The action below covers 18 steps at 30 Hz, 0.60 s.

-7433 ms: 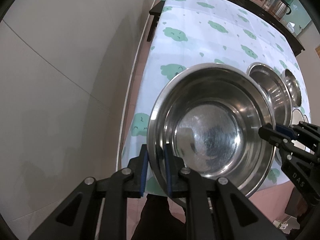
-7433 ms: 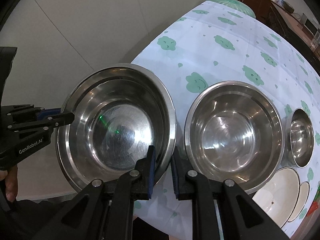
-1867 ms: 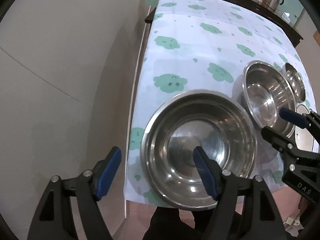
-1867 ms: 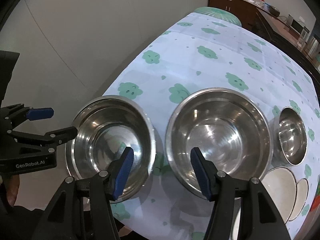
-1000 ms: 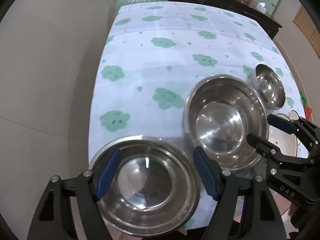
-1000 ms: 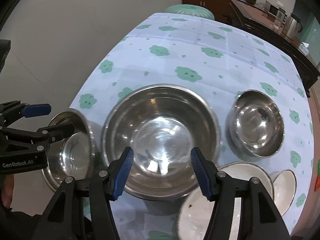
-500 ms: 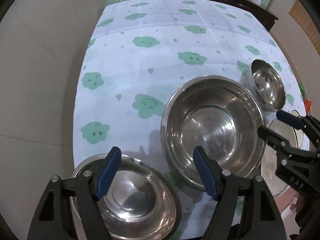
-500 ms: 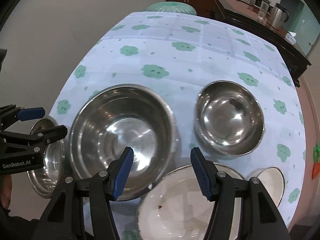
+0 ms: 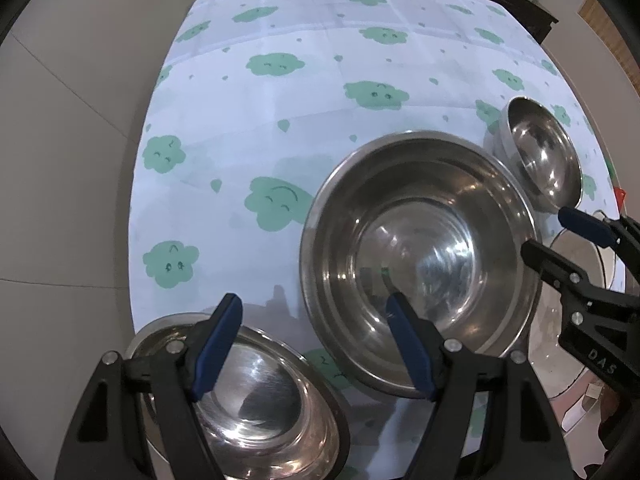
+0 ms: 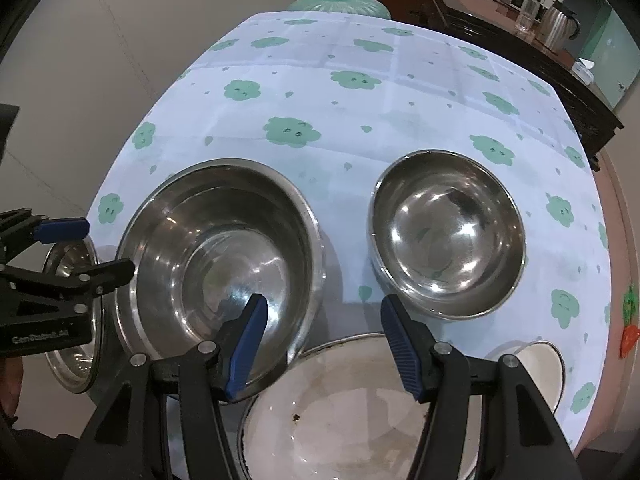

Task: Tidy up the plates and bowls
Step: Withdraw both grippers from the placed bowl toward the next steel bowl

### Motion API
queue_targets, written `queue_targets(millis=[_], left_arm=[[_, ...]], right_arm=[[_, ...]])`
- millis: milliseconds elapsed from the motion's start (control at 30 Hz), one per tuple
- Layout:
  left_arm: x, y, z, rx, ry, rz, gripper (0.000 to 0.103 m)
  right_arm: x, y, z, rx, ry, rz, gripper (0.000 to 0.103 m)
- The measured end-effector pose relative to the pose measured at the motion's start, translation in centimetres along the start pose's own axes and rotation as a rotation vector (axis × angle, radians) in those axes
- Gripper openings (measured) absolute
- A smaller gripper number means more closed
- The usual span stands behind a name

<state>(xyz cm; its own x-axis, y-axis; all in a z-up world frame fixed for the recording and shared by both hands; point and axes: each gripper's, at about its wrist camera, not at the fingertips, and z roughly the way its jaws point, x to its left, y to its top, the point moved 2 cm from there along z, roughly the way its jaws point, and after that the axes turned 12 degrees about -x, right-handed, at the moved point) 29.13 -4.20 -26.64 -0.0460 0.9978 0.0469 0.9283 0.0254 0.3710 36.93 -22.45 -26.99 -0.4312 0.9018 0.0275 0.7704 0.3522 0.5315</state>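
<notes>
Steel bowls run left to right on the surface: a near-left bowl (image 9: pixel 256 400), a large middle bowl (image 9: pixel 420 256), a small far-right bowl (image 10: pixel 448 232). Both grippers, left gripper (image 9: pixel 316 348) and right gripper (image 10: pixel 324 344), hover with jaws wide apart, holding nothing. These bowls look light, stiff and slippery, so pinch the thin rim.

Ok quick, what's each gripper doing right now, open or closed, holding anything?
Left gripper: open, holding nothing, above the steel bowls.
Right gripper: open, holding nothing, over the white plate.
</notes>
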Motion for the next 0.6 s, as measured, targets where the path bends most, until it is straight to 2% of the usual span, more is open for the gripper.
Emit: queue_targets(millis=[67,200,267,333,367,400,500,600], left_arm=[[-0.1,-0.1,0.3,0.007,0.002,0.002,0.076],[-0.1,0.0,0.5,0.008,0.002,0.000,0.075],[-0.3,0.0,0.6,0.005,-0.006,0.002,0.075],[-0.4,-0.1,0.8,0.013,-0.009,0.008,0.070],[-0.6,-0.1,0.9,0.020,-0.013,0.014,0.064],[-0.7,-0.2,1.1,0.027,-0.015,0.018,0.053],[-0.8,-0.4,1.5,0.048,-0.028,0.016,0.030],[-0.6,-0.5,1.5,0.044,-0.013,0.018,0.022]], right_arm=[[0.3,-0.1,0.4,0.018,0.009,-0.011,0.050],[0.4,-0.3,1.0,0.033,0.012,-0.016,0.045],[0.3,-0.3,1.2,0.041,0.020,-0.016,0.038],[0.5,-0.3,1.5,0.048,0.021,-0.024,0.035],[0.5,-0.3,1.6,0.052,0.028,-0.022,0.031],[0.7,-0.3,1.8,0.058,0.036,-0.025,0.030],[1.2,-0.4,2.0,0.064,0.046,-0.037,0.026],[1.0,-0.5,1.9,0.060,0.051,-0.028,0.024]])
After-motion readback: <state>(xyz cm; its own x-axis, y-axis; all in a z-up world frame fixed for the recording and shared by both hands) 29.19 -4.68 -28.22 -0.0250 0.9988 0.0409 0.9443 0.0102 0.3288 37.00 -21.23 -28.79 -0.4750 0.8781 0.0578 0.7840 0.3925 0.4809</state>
